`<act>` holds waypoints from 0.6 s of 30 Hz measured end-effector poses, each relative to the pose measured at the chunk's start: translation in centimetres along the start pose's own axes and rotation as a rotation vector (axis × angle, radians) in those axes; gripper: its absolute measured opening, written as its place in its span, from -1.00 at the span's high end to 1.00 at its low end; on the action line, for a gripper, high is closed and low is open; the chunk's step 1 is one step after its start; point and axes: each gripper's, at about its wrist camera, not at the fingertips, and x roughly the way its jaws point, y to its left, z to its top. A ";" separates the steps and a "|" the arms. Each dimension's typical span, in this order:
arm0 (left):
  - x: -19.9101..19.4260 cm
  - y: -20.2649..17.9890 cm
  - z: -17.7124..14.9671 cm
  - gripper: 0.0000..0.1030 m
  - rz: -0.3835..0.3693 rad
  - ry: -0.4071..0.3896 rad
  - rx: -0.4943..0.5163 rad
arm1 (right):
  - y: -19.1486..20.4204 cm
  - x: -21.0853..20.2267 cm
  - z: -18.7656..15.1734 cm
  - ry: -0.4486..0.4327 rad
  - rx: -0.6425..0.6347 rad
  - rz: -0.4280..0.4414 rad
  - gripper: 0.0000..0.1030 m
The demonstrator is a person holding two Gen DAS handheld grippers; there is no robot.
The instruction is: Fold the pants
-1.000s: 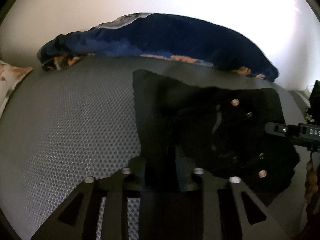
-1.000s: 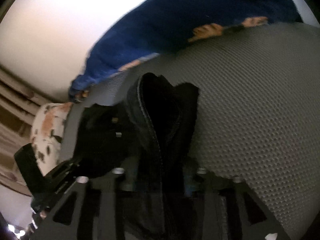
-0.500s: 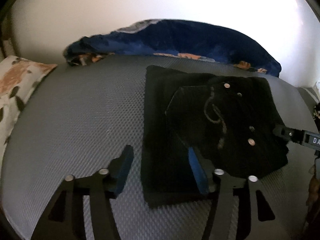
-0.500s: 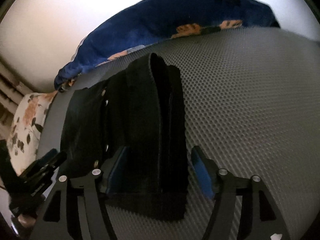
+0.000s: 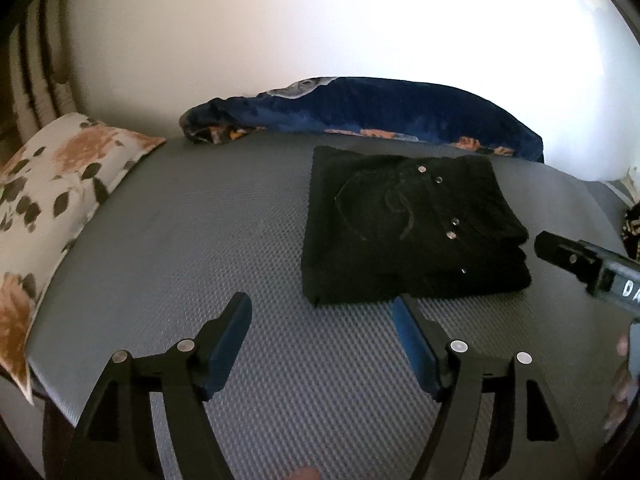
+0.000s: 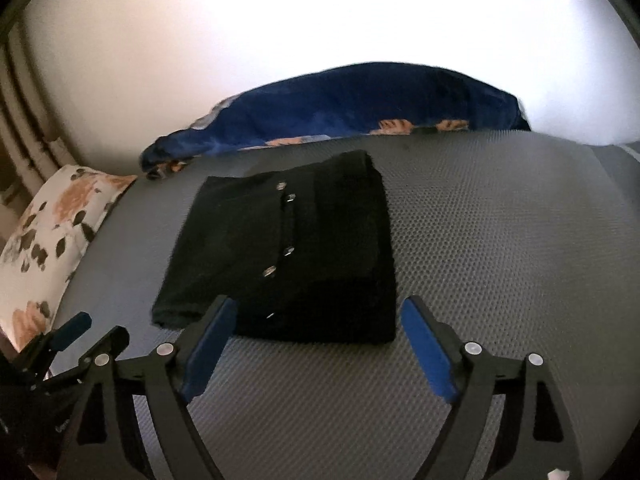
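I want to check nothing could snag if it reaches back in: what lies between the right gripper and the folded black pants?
Only bare grey mat, in the right wrist view, between the right gripper and the pants.

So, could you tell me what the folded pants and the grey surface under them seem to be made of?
The pants look like black denim, matte and thick: stitched pocket seams and small shiny metal rivets suggest jeans. The grey surface looks like a woven mesh or textured mat, given its regular dimpled pattern; which one is unclear.
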 end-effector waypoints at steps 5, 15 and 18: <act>-1.9 0.1 -1.5 -0.43 0.024 -0.019 -0.017 | 2.3 -1.4 -1.8 -0.015 -0.081 -0.030 -0.71; -3.0 0.3 -3.0 -0.43 0.051 -0.015 -0.026 | 4.6 -2.8 -3.5 -0.042 -0.143 -0.065 -0.81; -3.1 0.3 -3.1 -0.43 0.052 -0.015 -0.027 | 4.9 -2.9 -3.8 -0.039 -0.146 -0.063 -0.81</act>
